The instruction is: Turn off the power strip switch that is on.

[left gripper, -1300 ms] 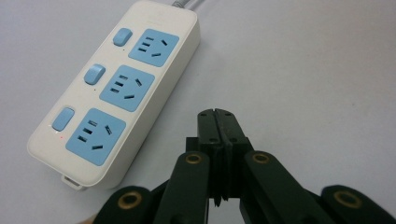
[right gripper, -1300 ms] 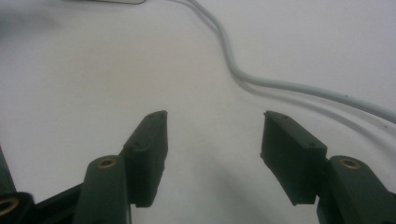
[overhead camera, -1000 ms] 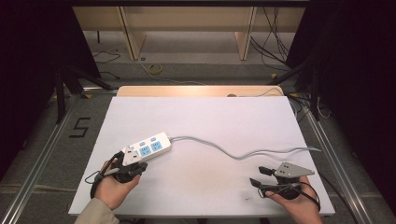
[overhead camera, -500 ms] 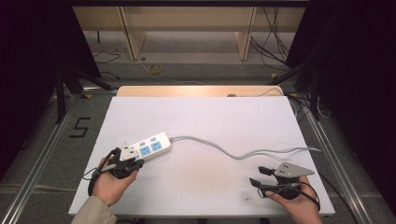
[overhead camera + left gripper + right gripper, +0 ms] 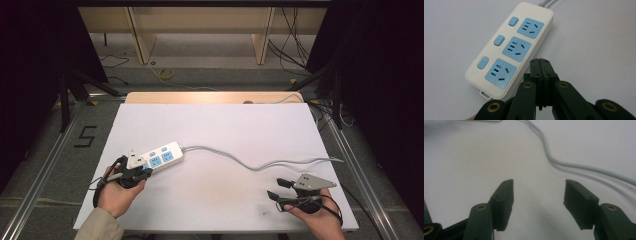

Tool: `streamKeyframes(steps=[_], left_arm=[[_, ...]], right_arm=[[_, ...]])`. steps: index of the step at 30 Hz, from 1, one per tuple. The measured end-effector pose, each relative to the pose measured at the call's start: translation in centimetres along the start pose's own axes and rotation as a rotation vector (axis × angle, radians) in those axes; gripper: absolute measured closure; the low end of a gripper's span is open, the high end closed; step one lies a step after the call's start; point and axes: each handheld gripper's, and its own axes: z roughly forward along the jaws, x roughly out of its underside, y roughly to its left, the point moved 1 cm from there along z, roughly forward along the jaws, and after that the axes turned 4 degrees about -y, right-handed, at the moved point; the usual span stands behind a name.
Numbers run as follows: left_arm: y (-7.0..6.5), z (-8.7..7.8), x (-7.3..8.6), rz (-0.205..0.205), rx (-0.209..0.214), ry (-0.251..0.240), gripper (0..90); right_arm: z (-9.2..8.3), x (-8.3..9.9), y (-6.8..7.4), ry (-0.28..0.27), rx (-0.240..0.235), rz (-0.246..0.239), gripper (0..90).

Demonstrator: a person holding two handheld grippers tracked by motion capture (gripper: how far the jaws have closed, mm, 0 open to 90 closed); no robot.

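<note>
A white power strip (image 5: pixel 160 157) with three blue sockets and three blue switches lies on the white table top (image 5: pixel 225 130), left of centre. Its grey cable (image 5: pixel 260 165) snakes away to the right edge. My left gripper (image 5: pixel 145 172) sits at the strip's near end, shut with nothing between its jaws. In the left gripper view the closed fingertips (image 5: pixel 540 62) rest just right of the power strip (image 5: pixel 511 47), beside its nearest socket. My right gripper (image 5: pixel 276 188) stands open near the front right corner, empty. The right gripper (image 5: pixel 537 195) faces bare table, with the cable (image 5: pixel 564 163) beyond it.
A wooden strip (image 5: pixel 210 97) borders the table's far edge. Metal rails (image 5: pixel 45 165) run along both sides. On the floor are a painted "5" (image 5: pixel 85 135), loose wires (image 5: pixel 167 74) and shelf legs (image 5: pixel 142 35) at the back.
My left gripper has edged slightly forward toward the power strip's near end. The right gripper has not moved.
</note>
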Motion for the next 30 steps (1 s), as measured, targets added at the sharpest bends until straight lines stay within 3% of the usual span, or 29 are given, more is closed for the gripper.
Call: streamKeyframes(steps=[30], left_arm=[[0.91, 0.60, -0.76, -0.008, -0.029, 0.024, 89.9]], right_arm=[[0.02, 0.00, -0.02, 0.003, 0.000, 0.000, 41.8]])
